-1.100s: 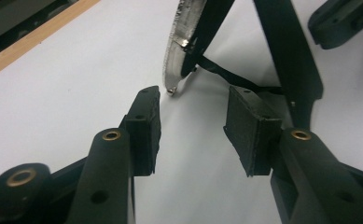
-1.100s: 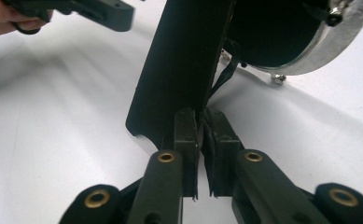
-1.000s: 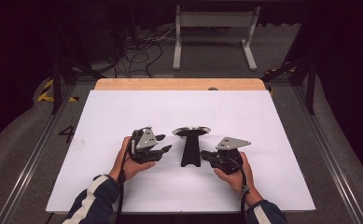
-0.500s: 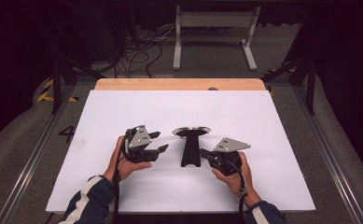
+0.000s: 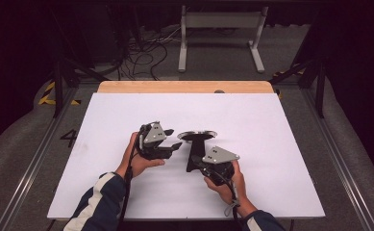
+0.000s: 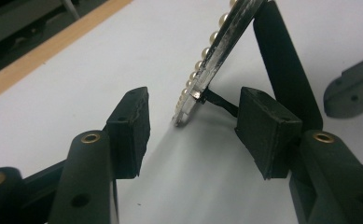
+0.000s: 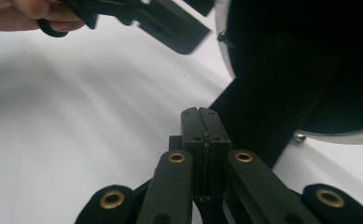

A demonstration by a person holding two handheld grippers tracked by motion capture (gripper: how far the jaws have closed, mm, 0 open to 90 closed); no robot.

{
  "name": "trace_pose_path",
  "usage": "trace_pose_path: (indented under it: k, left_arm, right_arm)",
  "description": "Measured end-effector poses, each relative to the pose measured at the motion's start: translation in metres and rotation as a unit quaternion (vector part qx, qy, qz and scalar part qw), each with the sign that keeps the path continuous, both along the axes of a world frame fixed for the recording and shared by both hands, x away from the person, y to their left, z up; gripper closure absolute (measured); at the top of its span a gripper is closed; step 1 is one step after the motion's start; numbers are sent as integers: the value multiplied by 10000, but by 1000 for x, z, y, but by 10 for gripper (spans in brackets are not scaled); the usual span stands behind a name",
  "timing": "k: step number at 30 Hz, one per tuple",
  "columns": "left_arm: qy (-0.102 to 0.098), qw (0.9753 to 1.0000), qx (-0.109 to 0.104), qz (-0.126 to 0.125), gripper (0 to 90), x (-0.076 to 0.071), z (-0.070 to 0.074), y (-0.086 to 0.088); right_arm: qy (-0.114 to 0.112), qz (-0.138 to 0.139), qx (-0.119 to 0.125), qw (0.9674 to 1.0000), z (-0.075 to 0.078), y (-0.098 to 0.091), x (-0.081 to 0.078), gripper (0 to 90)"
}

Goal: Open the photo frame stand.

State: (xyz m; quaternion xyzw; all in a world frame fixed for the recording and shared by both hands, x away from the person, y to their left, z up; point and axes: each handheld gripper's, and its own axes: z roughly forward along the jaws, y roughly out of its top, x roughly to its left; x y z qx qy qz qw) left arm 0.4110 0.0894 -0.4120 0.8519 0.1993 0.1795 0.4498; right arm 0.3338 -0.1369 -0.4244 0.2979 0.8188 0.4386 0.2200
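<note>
**Round pearl-rimmed frame propped between your two grippers**

On the white table sheet, the round frame stands near the centre, leaning on its black easel strut, which runs back toward you from the disc. In the left gripper view you see its edge on: a row of pearl beads along the rim, a thin black hinge strap joining rim and strut.

Your left gripper sits at about 9 o'clock from the frame, just beside it. Its jaws stand well apart, pads bare, the lower edge of the frame lying ahead between them without touching either pad.

Your right gripper sits at about 5 o'clock from the frame, close against the foot of the strut. Its jaws are pressed together with nothing between them; the strut passes just to the right of the tips, and whether it touches them cannot be told.

The bare wooden table edge shows at 12 o'clock, beyond the sheet.
</note>
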Motion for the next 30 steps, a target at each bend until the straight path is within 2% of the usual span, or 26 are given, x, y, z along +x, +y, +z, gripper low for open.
trace_pose_path:
  k: [4,7,12,15,20,24,25,30]
  left_arm:
    - [96,9999,27,-72,488,6,-4,-6]
    - [69,9999,90,-122,544,8,-6,-10]
    - [136,9999,24,-71,532,13,-8,-12]
    - [202,9997,20,-101,541,14,-8,-14]
    - [147,9998,12,-114,586,16,-9,-20]
    - [225,9997,-1,-86,596,19,-13,-21]
    - [294,9995,-64,-88,600,19,-14,-21]
    - [189,9998,4,-65,658,19,-16,-21]
  right_arm:
    - [3,24,-68,10000,-5,13,1,900]
    - [-5,20,-133,9999,-9,21,2,900]
    - [22,-24,-256,9997,-18,33,4,900]
    - [39,-116,-290,9995,-21,36,5,900]
    - [49,-226,-363,9991,-24,39,6,900]
    - [120,-280,-368,9989,-28,40,6,900]
    - [146,-284,-354,9989,-28,41,6,900]
    - [156,-308,-390,9986,-30,43,5,900]
